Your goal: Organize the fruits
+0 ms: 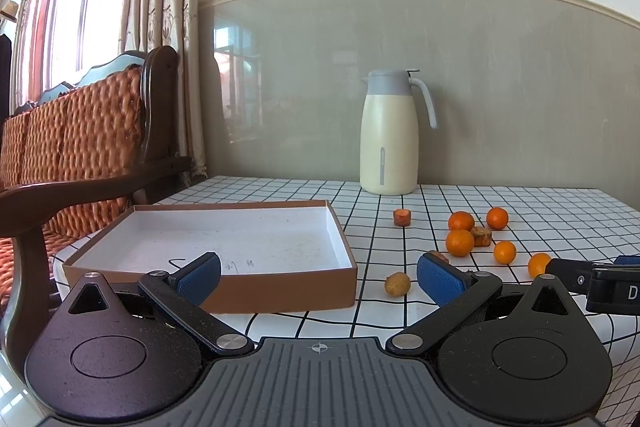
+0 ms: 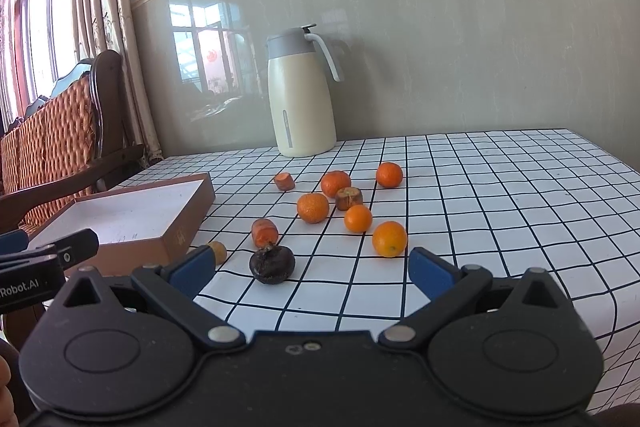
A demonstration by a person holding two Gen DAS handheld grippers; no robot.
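Observation:
Several oranges lie loose on the checked tablecloth, the nearest orange [image 2: 389,238] just ahead of my right gripper [image 2: 314,269], which is open and empty. A dark round fruit [image 2: 272,264] sits between its fingers' line, close in. Carrot pieces [image 2: 264,231] and a small potato [image 1: 397,283] lie among them. An empty brown cardboard box [image 1: 224,247] with a white floor stands at the left. My left gripper [image 1: 320,277] hangs open at the box's front right corner, holding nothing. The oranges [image 1: 460,242] are to its right.
A cream thermos jug [image 1: 387,135] stands at the back by the wall. A wooden bench with orange cushions [image 1: 76,147] flanks the table's left side. The table edge [image 2: 608,163] falls away at the right. The right gripper's tip [image 1: 592,277] shows in the left wrist view.

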